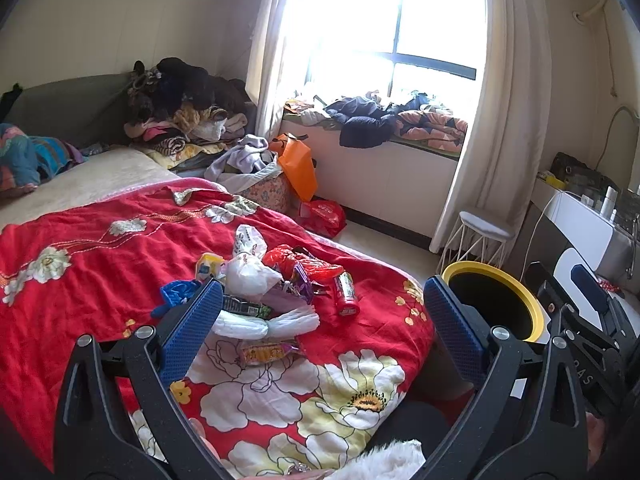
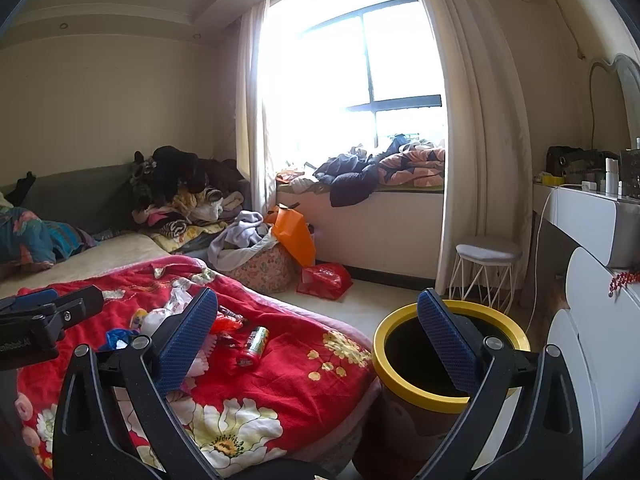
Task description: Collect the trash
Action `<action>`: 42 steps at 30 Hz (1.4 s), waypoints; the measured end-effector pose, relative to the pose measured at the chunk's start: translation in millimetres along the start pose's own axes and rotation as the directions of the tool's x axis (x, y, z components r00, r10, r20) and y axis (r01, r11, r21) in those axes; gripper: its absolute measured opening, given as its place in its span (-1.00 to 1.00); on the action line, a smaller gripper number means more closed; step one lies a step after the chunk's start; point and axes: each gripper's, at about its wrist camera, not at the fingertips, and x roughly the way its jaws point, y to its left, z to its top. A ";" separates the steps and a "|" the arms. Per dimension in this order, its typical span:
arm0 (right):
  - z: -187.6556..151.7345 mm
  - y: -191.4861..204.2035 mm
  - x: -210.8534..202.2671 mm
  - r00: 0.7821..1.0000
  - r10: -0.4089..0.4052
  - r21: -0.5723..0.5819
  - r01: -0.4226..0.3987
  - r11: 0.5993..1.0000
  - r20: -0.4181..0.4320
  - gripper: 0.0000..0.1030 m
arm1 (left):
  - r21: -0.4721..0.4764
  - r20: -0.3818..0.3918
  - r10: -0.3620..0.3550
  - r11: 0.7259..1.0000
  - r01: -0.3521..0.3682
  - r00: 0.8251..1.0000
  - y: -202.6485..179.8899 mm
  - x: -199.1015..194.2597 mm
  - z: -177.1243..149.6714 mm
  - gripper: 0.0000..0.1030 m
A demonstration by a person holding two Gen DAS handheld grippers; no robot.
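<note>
A pile of trash lies on the red floral blanket (image 1: 100, 240): a red can (image 1: 345, 294) on its side, a red wrapper (image 1: 296, 262), white crumpled bags (image 1: 250, 270), a blue scrap (image 1: 176, 292), a white folded wrapper (image 1: 266, 324) and an orange snack packet (image 1: 266, 353). My left gripper (image 1: 322, 324) is open and empty, just above the near side of the pile. A yellow-rimmed bin (image 2: 448, 360) stands on the floor beside the bed. My right gripper (image 2: 318, 344) is open and empty, between the bed's edge and the bin. The can (image 2: 253, 346) also shows in the right wrist view.
Clothes are heaped at the bed's head (image 1: 184, 112) and on the window sill (image 1: 376, 120). A laundry basket (image 2: 260, 260), an orange bag (image 2: 294, 234) and a red bag (image 2: 324, 280) sit on the floor. A white stool (image 2: 486, 272) and a white dresser (image 2: 592, 320) stand at right.
</note>
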 end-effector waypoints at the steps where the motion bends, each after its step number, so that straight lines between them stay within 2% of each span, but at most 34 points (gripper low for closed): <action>1: 0.5 -0.1 -0.2 1.000 0.000 0.000 0.000 1.000 0.000 0.88 | 0.001 -0.001 0.001 1.000 -0.001 1.000 -0.8 0.1 0.6 0.80; 27: 2.4 -3.9 -4.5 1.000 0.003 0.004 -0.003 1.000 -0.004 0.88 | 0.002 -0.002 0.002 1.000 -0.002 1.000 1.4 -0.2 -2.0 0.80; 42: 6.9 26.9 26.7 0.989 0.124 -0.019 -0.125 0.992 -0.077 0.88 | -0.060 0.000 0.085 0.995 -0.085 0.996 35.3 8.7 3.8 0.80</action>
